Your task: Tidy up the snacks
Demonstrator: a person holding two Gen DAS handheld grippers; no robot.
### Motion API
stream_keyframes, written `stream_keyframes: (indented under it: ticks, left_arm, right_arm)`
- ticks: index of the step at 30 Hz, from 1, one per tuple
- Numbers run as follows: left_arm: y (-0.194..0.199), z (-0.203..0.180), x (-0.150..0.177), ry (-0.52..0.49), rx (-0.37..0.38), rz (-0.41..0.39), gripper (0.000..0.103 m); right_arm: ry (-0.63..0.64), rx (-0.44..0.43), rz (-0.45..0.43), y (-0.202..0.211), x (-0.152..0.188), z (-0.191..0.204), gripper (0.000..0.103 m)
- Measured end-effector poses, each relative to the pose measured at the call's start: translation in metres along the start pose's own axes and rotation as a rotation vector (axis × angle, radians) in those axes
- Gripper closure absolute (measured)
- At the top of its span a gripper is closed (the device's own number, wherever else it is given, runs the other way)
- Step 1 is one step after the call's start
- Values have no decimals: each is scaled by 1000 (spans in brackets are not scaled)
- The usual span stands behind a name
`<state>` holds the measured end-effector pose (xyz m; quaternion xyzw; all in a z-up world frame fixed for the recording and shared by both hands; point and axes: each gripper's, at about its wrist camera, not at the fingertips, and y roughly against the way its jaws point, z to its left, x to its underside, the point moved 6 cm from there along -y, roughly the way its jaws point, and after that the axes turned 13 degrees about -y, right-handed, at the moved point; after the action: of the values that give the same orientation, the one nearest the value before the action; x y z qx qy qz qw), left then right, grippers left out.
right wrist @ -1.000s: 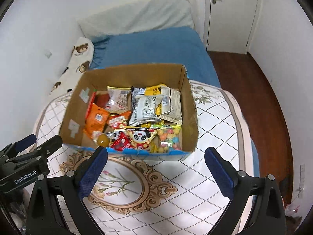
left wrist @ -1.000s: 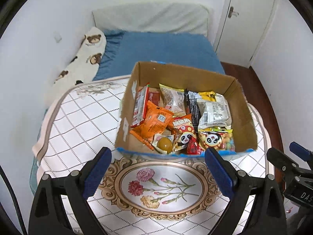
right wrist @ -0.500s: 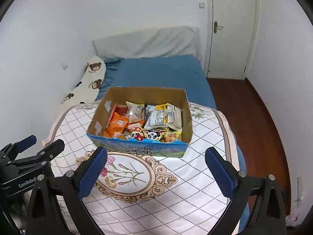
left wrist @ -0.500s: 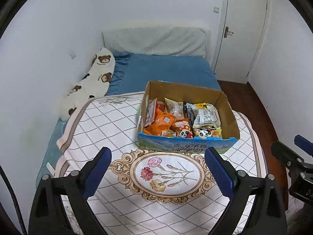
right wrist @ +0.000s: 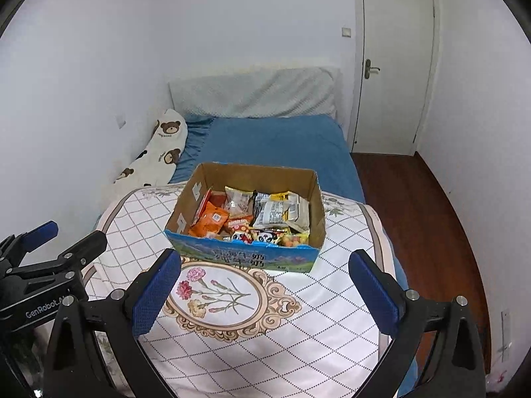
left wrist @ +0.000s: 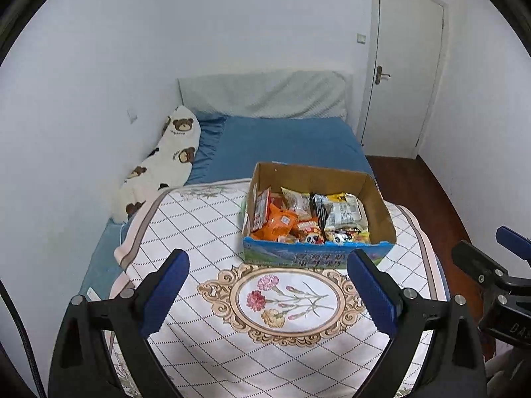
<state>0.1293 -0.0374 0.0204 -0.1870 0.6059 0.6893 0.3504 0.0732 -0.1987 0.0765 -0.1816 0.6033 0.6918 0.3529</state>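
We hold the left tongs (left wrist: 268, 295) and the right tongs (right wrist: 264, 291) with their blue pads spread wide apart and nothing between them, both hanging above the near part of the desk (left wrist: 205, 229), over the flower medallion (left wrist: 285, 300) on its checked cloth. The cardboard box (left wrist: 381, 212) of snacks (left wrist: 308, 215) sits on the far side of the desk, well beyond our fingertips, packed with orange, silver and panda-printed packets. Behind it lies the blue bed (right wrist: 275, 142) with a bear-print pillow (right wrist: 159, 152).
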Motion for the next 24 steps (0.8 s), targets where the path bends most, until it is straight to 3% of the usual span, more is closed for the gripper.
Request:
stream_keyframes:
  ticks: [14,24]
  left_arm:
    - [-39,-7,-23,-8,-21,-22,1]
    - [-75,-11,-31,-7,-23,23,0]
  right_arm:
    - [-15,71,-78,-30,-31,-13,0]
    - [-51,105,-64,-63,-43,-23,0]
